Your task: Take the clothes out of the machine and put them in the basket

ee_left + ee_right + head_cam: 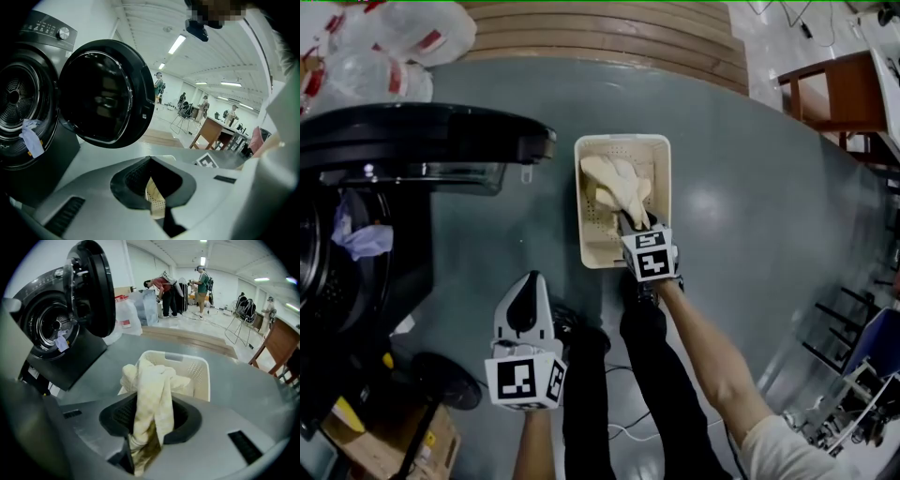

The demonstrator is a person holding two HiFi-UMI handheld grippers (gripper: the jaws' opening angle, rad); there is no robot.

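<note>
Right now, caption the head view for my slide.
Right gripper holds a pale yellow cloth over the cream perforated plastic basket beside the open black washing machine.

Your cream cloth (619, 183) is bunched over the cream perforated basket (586, 220). Its folds rest inside, and one end is pinched in your right gripper (633, 223) at the basket's near end. The basket stands upright, near the dark washing machine (51, 326). The machine's round door (93, 291) is swung wide open. A pale bluish garment (358, 234) droops over the drum's lip.
</note>
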